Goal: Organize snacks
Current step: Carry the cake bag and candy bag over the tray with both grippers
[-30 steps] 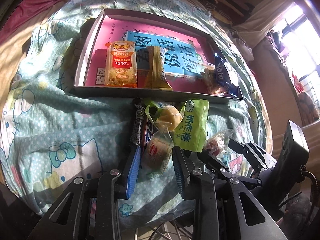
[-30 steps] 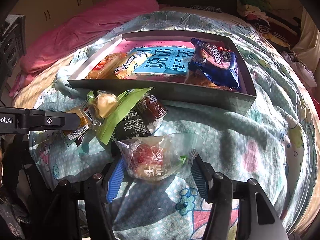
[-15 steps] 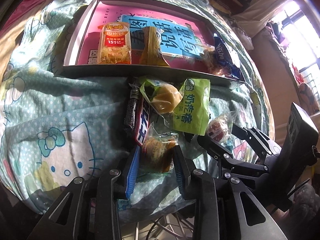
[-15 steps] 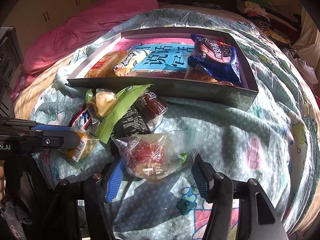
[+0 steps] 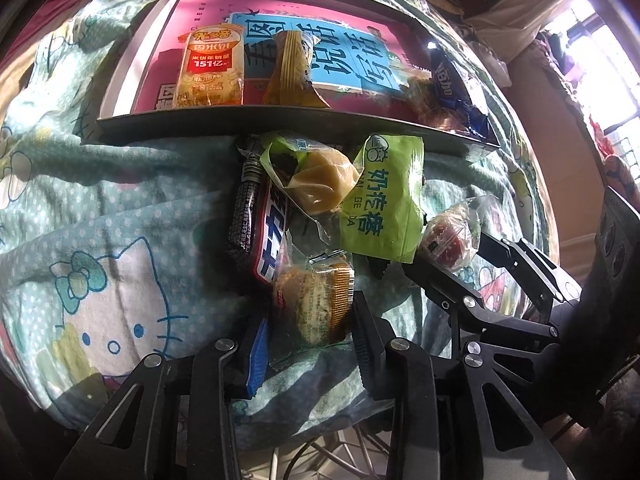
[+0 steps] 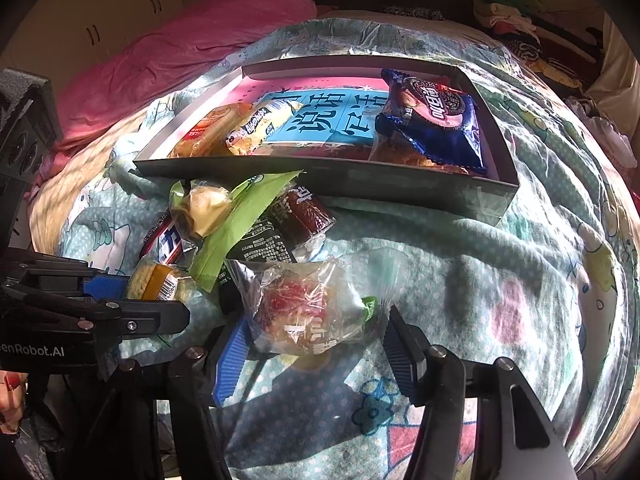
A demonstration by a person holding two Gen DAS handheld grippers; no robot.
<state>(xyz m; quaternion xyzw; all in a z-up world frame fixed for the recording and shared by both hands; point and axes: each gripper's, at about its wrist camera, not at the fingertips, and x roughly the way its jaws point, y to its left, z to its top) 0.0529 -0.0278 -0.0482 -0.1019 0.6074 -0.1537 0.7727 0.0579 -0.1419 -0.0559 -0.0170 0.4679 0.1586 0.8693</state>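
My left gripper (image 5: 310,308) is shut on a small clear-wrapped cake packet (image 5: 316,300) and holds it low over the bedspread at the near end of the snack pile. The right wrist view shows this gripper (image 6: 154,298) from the side with the packet (image 6: 160,280) between its pads. My right gripper (image 6: 316,316) is shut on a clear bag of red sweets (image 6: 304,308), to the right of the pile. In the pile lie a green packet (image 5: 384,204), a yellow cake (image 5: 320,184) and a chocolate bar (image 5: 272,232). A shallow grey box (image 5: 280,118) beyond holds several snacks.
The box (image 6: 360,176) has a pink and blue printed bottom; a blue cookie pack (image 6: 432,120) lies at its right end and an orange rice-cracker pack (image 5: 210,68) at its left. A dark brown packet (image 6: 304,212) lies by the green one. A pink quilt (image 6: 180,52) is bunched behind.
The left gripper has sunk toward the bedspread with the cake packet between its pads, and the pile and box now sit closer in its view. The right gripper and its bag have not moved.
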